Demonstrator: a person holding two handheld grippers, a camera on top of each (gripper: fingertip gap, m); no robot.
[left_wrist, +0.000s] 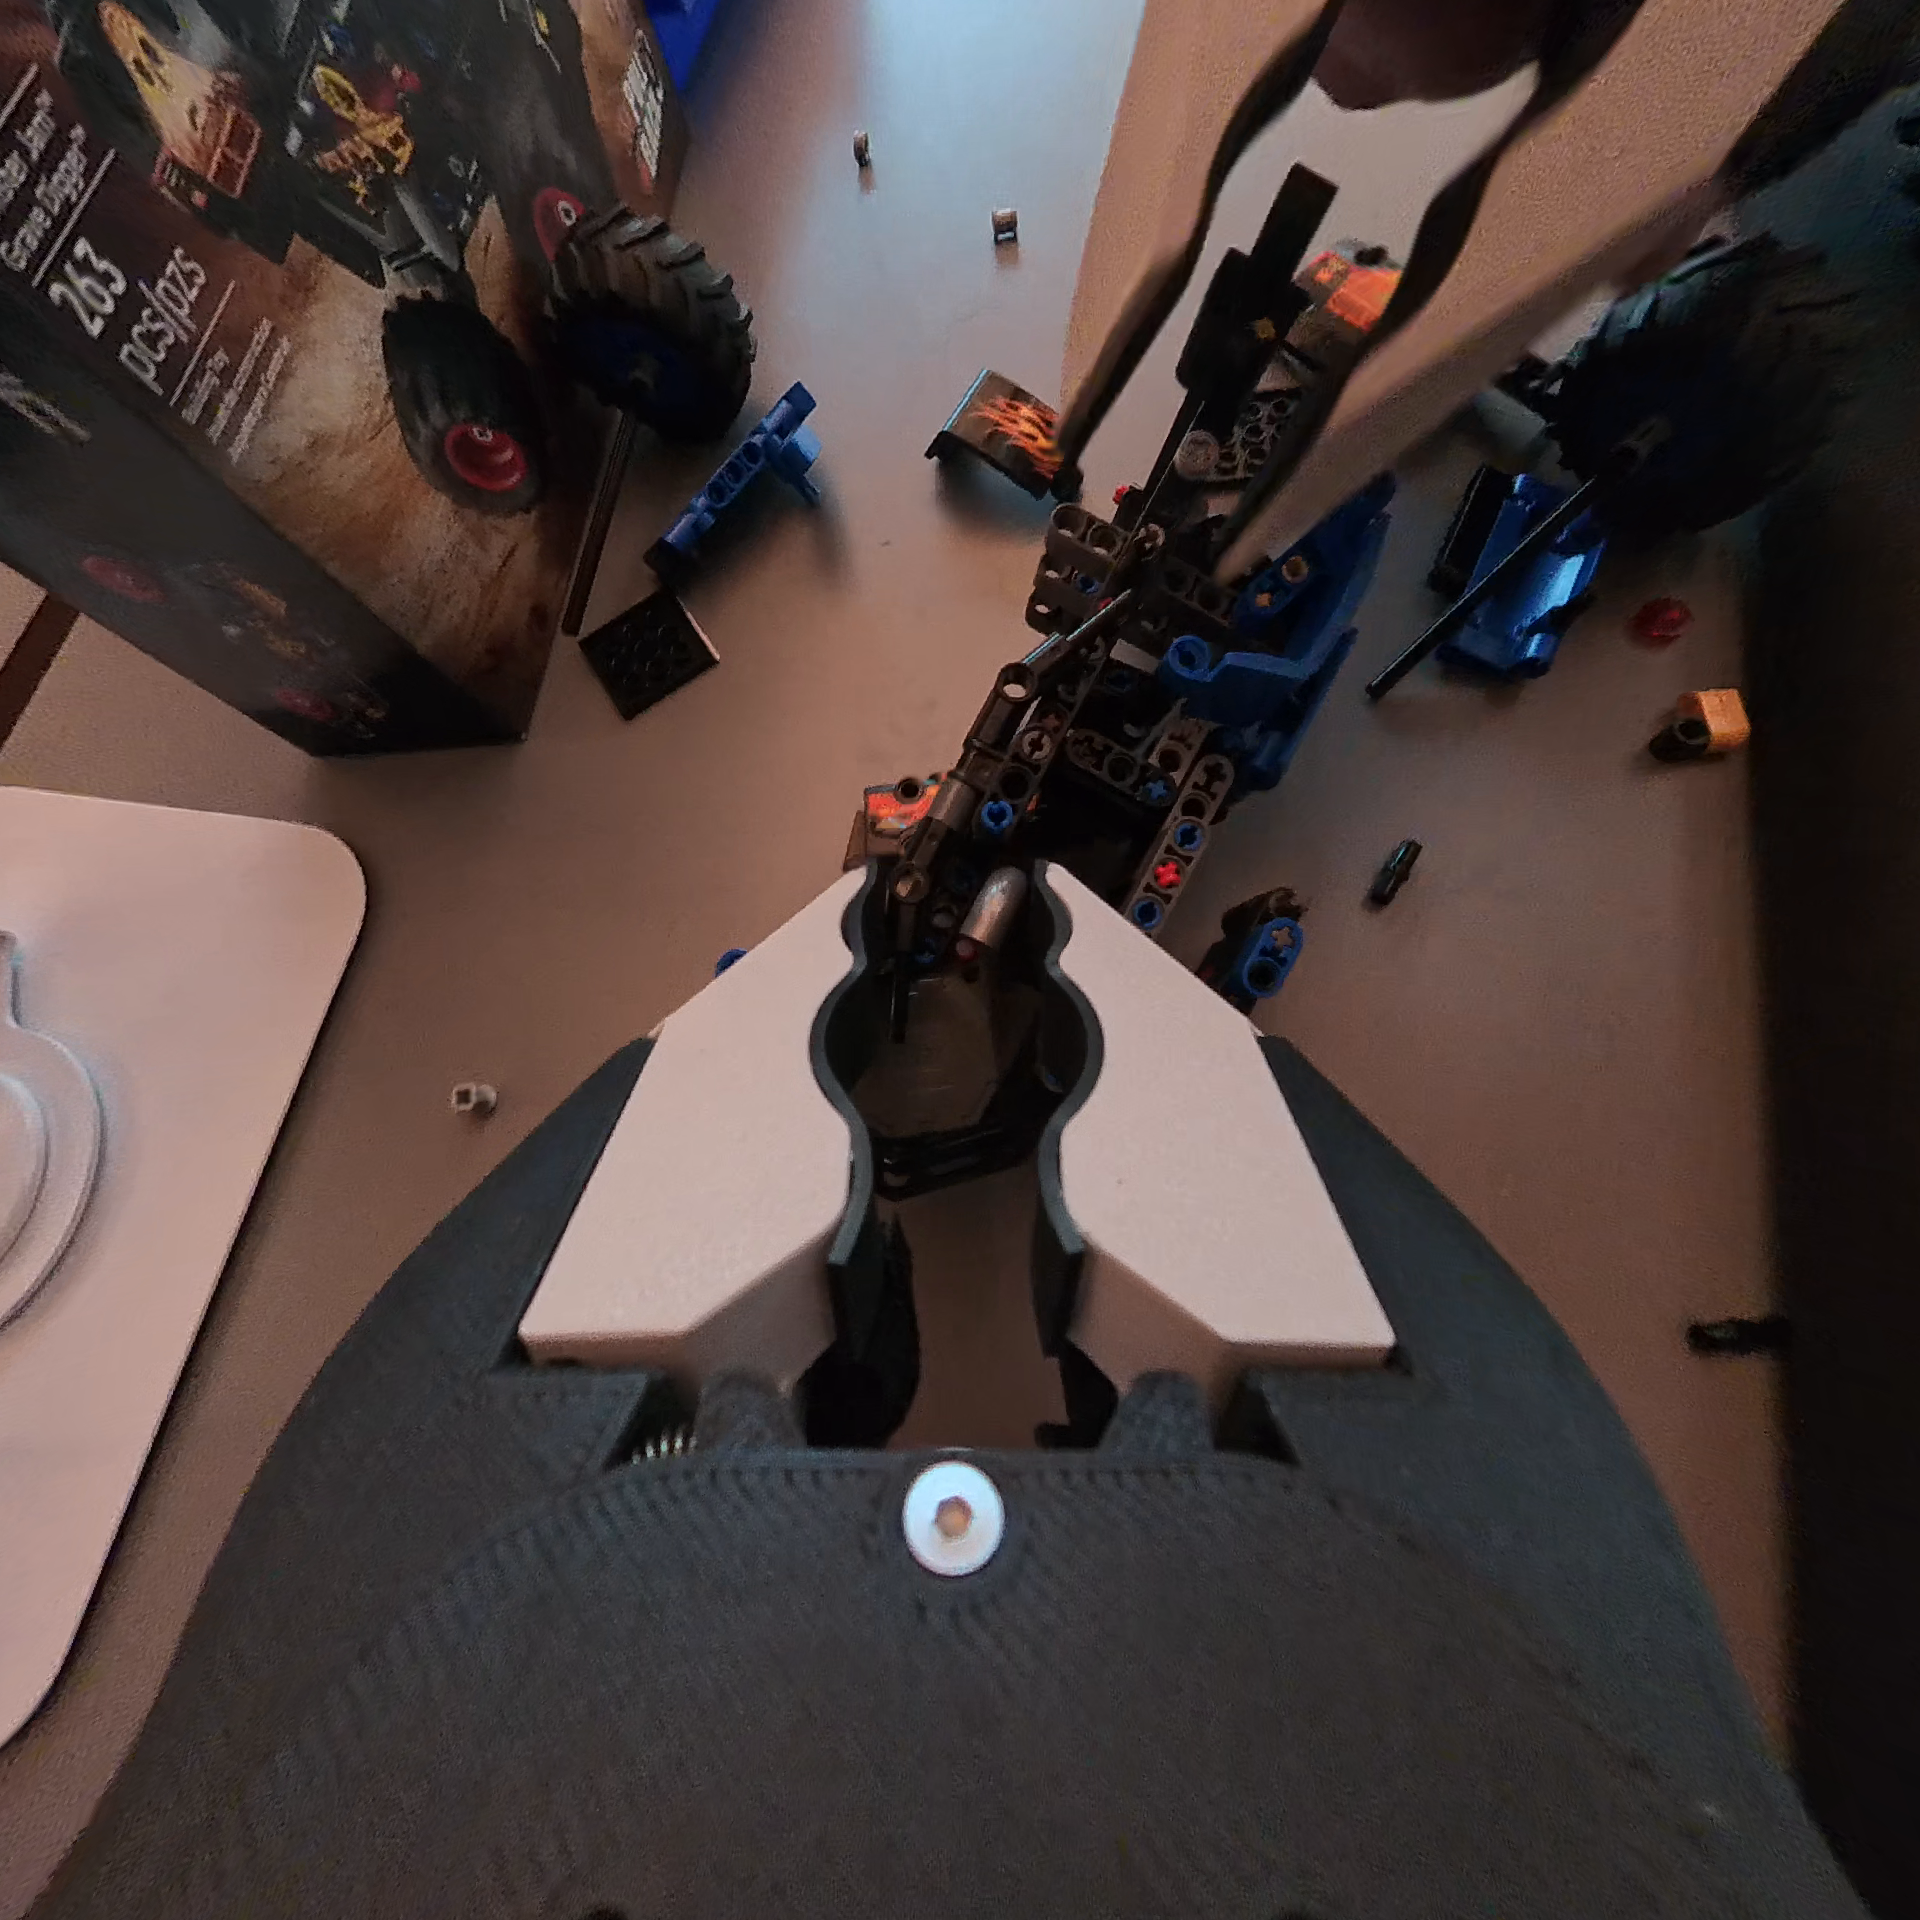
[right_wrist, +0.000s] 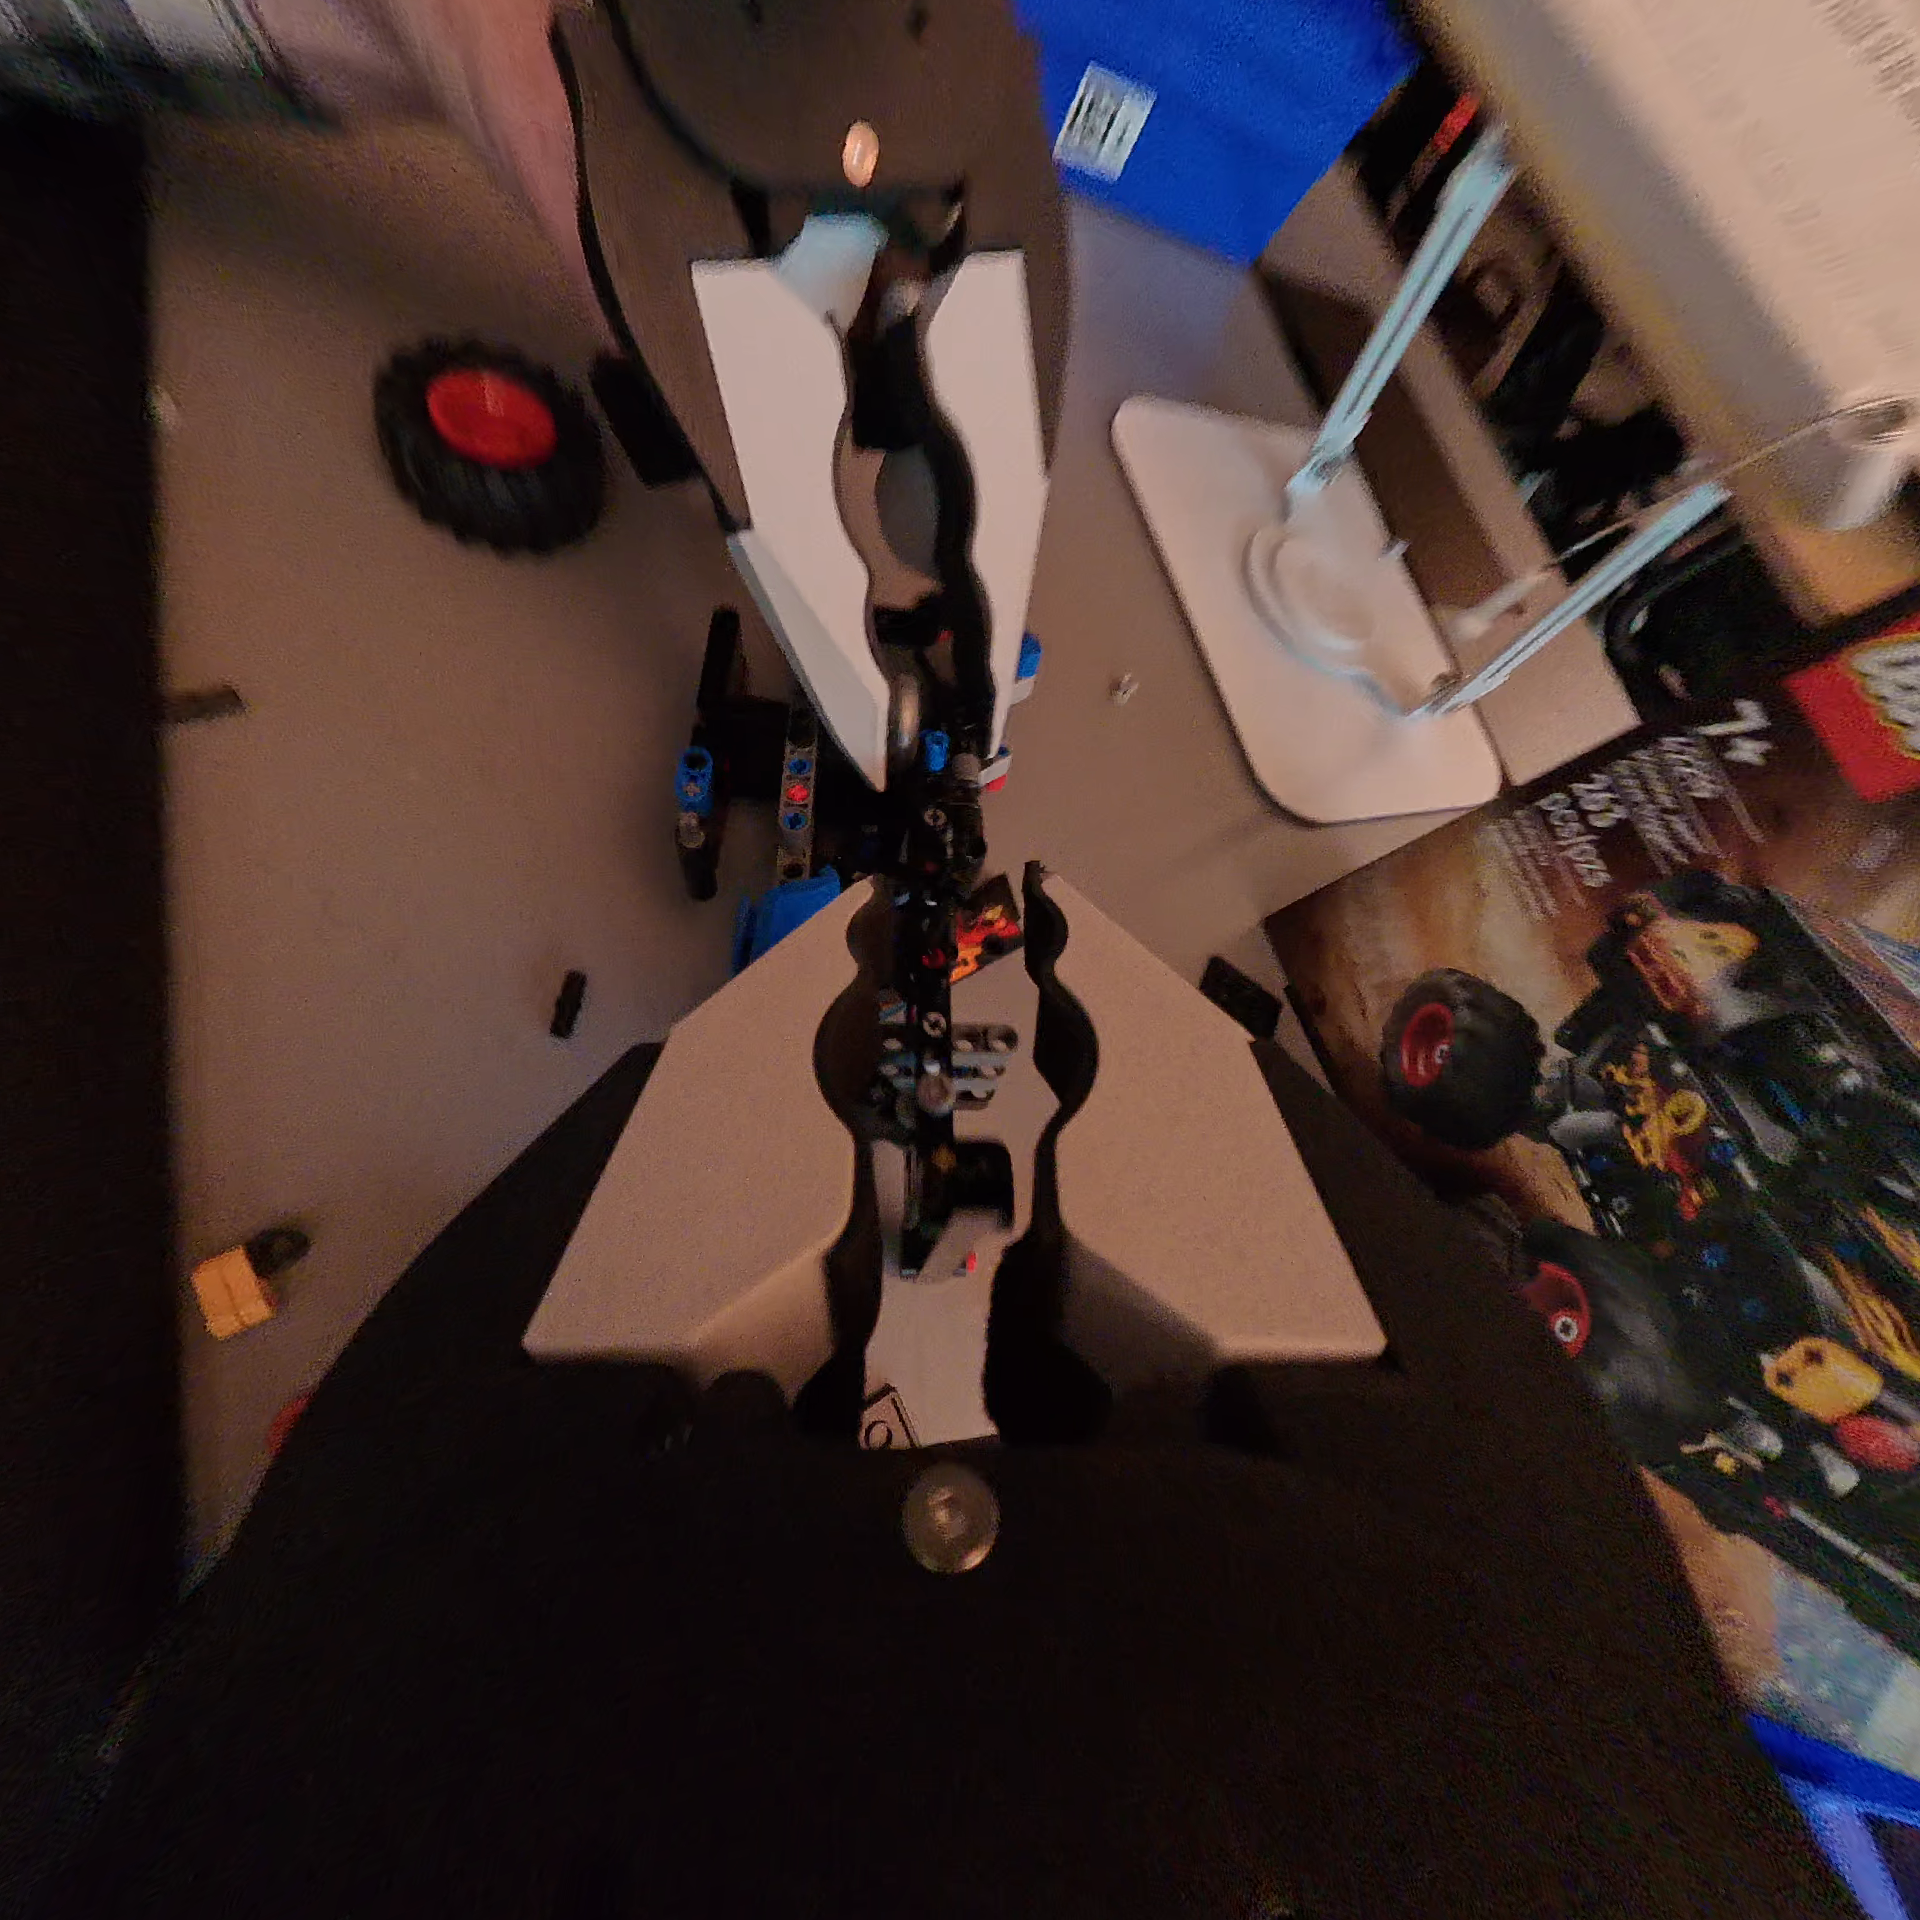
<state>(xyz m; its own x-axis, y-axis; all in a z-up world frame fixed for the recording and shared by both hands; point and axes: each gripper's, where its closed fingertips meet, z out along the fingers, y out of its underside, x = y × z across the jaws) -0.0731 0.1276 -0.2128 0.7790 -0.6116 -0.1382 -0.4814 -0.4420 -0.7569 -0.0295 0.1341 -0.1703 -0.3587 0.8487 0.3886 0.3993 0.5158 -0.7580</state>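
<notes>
Left wrist view: both the left gripper (left_wrist: 951, 894) and right gripper (right_wrist: 951, 883) clench the brick chassis (left_wrist: 1117, 717) (opposite ends).

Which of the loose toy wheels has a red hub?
The wheel lying flat on the table, left of the left gripper in the right wrist view. The wheel leaning against the box has a blue hub.

White writing and numbers are running sideways along the dark side of the toy truck box (left_wrist: 156, 312). A red logo patch (right_wrist: 1860, 717) is showing near its corner. A white sticker (right_wrist: 1107, 120) is sitting on something blue (right_wrist: 1247, 135) — too blurry to read.
</notes>
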